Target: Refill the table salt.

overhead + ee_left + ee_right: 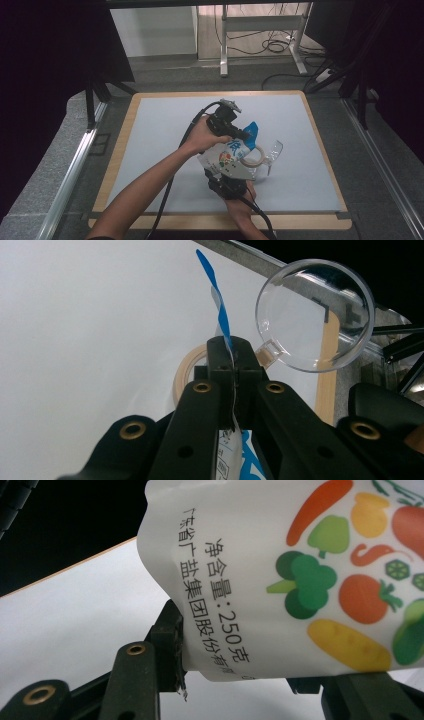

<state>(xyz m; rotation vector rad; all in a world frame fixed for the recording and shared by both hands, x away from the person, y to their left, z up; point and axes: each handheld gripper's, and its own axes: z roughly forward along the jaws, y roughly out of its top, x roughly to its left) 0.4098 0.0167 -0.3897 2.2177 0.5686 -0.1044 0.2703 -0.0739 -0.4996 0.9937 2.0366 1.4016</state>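
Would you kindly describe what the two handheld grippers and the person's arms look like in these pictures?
Both grippers are matt black. The left gripper carries a grey three-cornered plate on top, and the right gripper sits nearer the person. Each has two broad black jaws with brass-coloured rivets. A thick black cable trails from each. The person's forearms are bare, with no sleeves or gloves in view.

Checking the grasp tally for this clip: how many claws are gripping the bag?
2. The left claw pinches the bag's blue top edge; the right claw clamps its bottom end, nearer the person. The tape roll and clear lid lie ungripped.
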